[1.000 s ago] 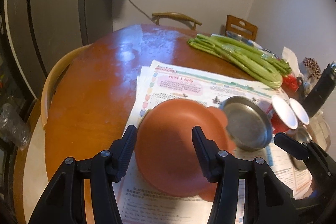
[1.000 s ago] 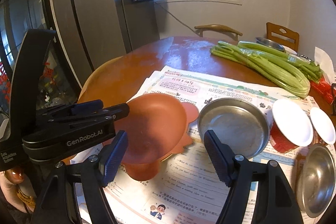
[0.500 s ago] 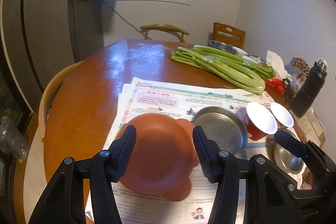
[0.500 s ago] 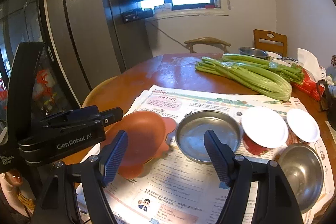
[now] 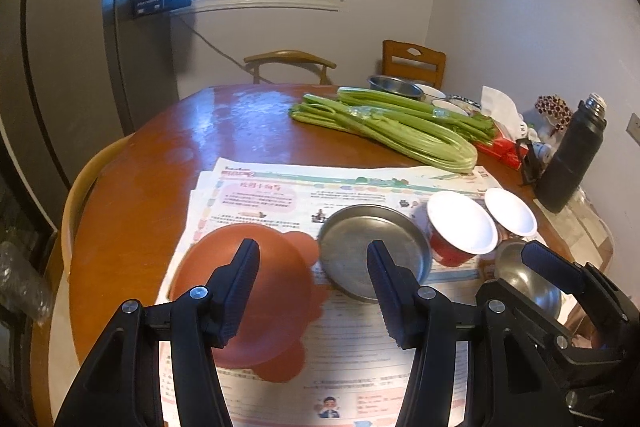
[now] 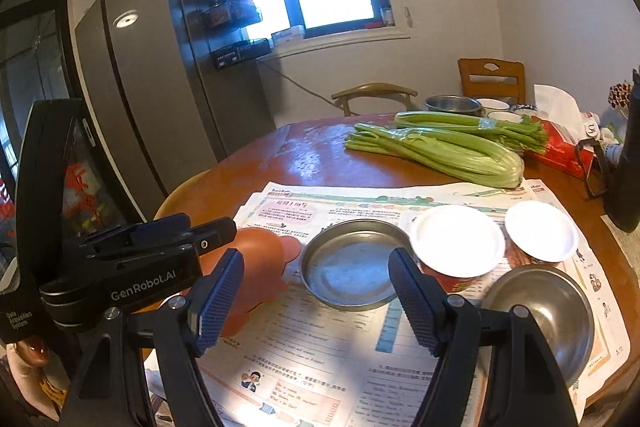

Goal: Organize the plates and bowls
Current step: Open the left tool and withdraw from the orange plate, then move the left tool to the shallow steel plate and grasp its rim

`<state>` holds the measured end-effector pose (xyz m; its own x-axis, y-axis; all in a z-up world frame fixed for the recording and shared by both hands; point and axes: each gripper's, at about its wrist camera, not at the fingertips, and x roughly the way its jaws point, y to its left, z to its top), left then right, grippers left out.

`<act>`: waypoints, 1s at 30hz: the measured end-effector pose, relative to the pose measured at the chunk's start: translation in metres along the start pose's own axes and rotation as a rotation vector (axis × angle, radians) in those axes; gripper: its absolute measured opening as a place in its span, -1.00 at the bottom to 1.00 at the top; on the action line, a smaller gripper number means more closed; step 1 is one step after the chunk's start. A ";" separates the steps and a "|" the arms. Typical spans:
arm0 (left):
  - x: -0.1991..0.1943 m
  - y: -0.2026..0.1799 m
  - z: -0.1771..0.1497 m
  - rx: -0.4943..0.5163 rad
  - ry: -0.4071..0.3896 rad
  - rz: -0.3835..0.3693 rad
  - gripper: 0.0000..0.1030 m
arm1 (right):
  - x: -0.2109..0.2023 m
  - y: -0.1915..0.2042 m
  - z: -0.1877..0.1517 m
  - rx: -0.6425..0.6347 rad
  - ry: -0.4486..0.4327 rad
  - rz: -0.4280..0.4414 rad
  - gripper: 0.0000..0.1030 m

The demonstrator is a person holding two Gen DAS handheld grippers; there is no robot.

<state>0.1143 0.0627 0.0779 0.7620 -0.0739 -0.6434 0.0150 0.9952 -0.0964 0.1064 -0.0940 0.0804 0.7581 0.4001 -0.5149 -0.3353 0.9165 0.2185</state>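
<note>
Steel plate [image 5: 374, 257] sits on the newspaper [image 6: 360, 359] beside the orange bowl [image 5: 256, 301]; both grippers [image 5: 312, 287] [image 6: 316, 301] hover empty, fingers apart. A careless grab could skid dishes across the paper.

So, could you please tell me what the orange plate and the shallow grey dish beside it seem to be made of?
The orange plate looks like matte plastic or silicone: even colour, soft rounded ear-like tabs, no glare. The shallow dish looks like stainless steel with a dull brushed finish: grey sheen, thin rolled rim, faint reflections. Neither can be confirmed by sight alone.
</note>
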 end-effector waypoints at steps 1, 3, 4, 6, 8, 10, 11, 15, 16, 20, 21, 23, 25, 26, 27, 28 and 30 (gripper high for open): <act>0.001 -0.003 0.000 0.004 0.001 -0.003 0.12 | -0.002 -0.003 0.000 0.005 -0.004 -0.002 0.46; 0.002 -0.008 0.001 0.010 0.005 -0.004 0.12 | -0.005 -0.008 0.000 0.013 -0.010 -0.006 0.46; 0.002 -0.012 0.000 0.015 0.008 -0.007 0.12 | -0.006 -0.010 0.000 0.017 -0.012 -0.008 0.46; 0.002 -0.019 0.000 0.024 0.010 -0.013 0.12 | -0.009 -0.015 0.000 0.026 -0.015 -0.010 0.46; 0.002 -0.024 0.001 0.033 0.011 -0.012 0.12 | -0.011 -0.020 -0.001 0.037 -0.018 -0.011 0.46; 0.002 -0.030 0.001 0.045 0.013 -0.012 0.12 | -0.013 -0.024 -0.001 0.043 -0.020 -0.011 0.46; 0.002 -0.033 0.001 0.049 0.015 -0.011 0.12 | -0.014 -0.026 -0.001 0.047 -0.020 -0.013 0.46; 0.003 -0.042 0.002 0.067 0.017 -0.008 0.12 | -0.018 -0.033 -0.002 0.064 -0.028 -0.012 0.46; 0.003 -0.044 0.002 0.069 0.018 -0.008 0.12 | -0.019 -0.035 -0.002 0.069 -0.029 -0.011 0.46; 0.006 -0.050 0.002 0.083 0.023 -0.009 0.12 | -0.021 -0.039 -0.003 0.085 -0.029 -0.013 0.46; 0.007 -0.051 0.002 0.086 0.023 -0.009 0.12 | -0.021 -0.041 -0.003 0.090 -0.028 -0.012 0.46; 0.011 -0.053 0.002 0.094 0.025 -0.017 0.12 | -0.020 -0.046 -0.004 0.109 -0.021 -0.008 0.46; 0.017 -0.055 0.003 0.095 0.031 -0.027 0.12 | -0.018 -0.049 -0.005 0.121 -0.017 -0.013 0.46; 0.021 -0.055 0.004 0.096 0.038 -0.031 0.12 | -0.017 -0.051 -0.005 0.124 -0.014 -0.019 0.46; 0.024 -0.055 0.004 0.095 0.043 -0.033 0.12 | -0.015 -0.052 -0.006 0.127 -0.007 -0.025 0.46; 0.029 -0.054 0.005 0.094 0.050 -0.036 0.12 | -0.013 -0.054 -0.006 0.129 -0.003 -0.028 0.46; 0.036 -0.051 0.006 0.086 0.060 -0.043 0.12 | -0.008 -0.055 -0.008 0.130 0.011 -0.033 0.46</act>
<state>0.1450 0.0093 0.0641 0.7191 -0.1173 -0.6850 0.1040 0.9927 -0.0608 0.1148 -0.1476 0.0659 0.7615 0.3701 -0.5322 -0.2342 0.9226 0.3065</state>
